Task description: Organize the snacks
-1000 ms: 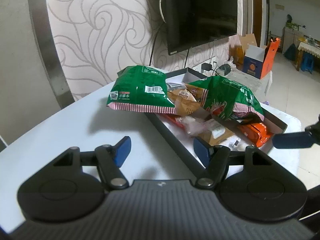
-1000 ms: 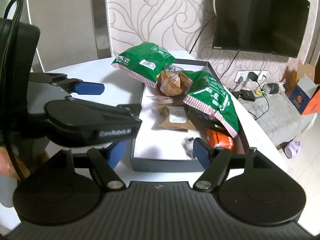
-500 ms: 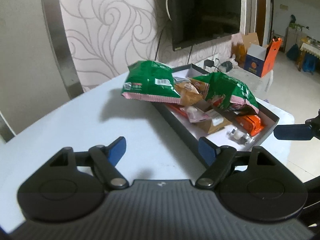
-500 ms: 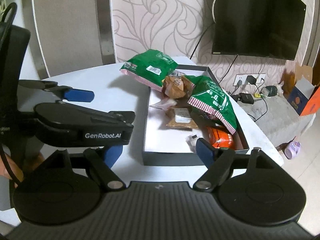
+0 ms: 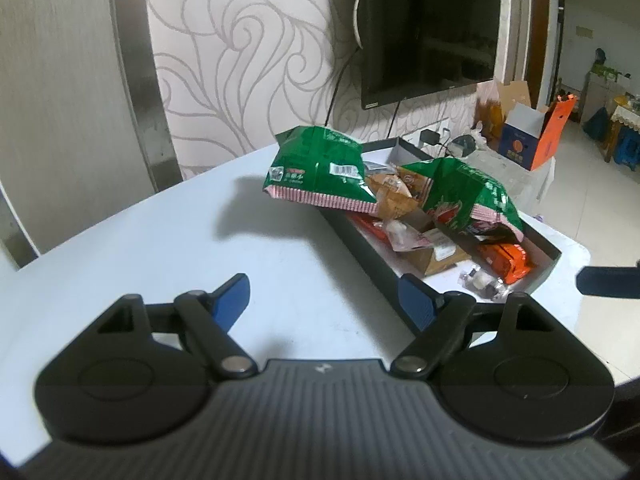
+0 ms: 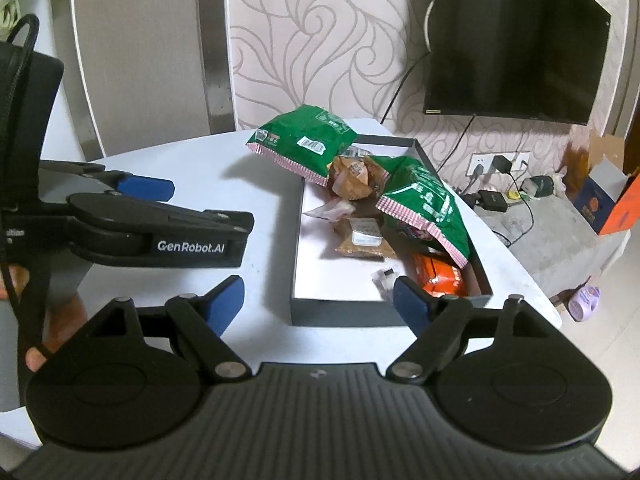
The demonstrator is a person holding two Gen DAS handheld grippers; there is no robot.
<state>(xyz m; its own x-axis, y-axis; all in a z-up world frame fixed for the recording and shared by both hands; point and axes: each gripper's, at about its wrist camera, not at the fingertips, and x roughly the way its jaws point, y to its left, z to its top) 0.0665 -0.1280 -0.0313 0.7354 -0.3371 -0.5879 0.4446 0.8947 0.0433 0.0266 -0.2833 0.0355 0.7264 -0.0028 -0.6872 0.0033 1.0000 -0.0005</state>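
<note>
Both empty: left tongs (image 5: 324,300) spread wide after just opening further, right tongs (image 6: 318,296) spread wide too, over the white surface (image 5: 160,248) short of the tray (image 6: 340,312). Farther off, one green bag (image 6: 304,144) overhanging the tray's far rim, another green bag (image 6: 428,208) slumped over small packets inside. Best approached low, pinching the overhanging bag by its crimped edge and laying it flat inside.

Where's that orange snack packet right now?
The orange packet lies inside the grey box, in its near right corner in the right wrist view, just below a green bag.
</note>
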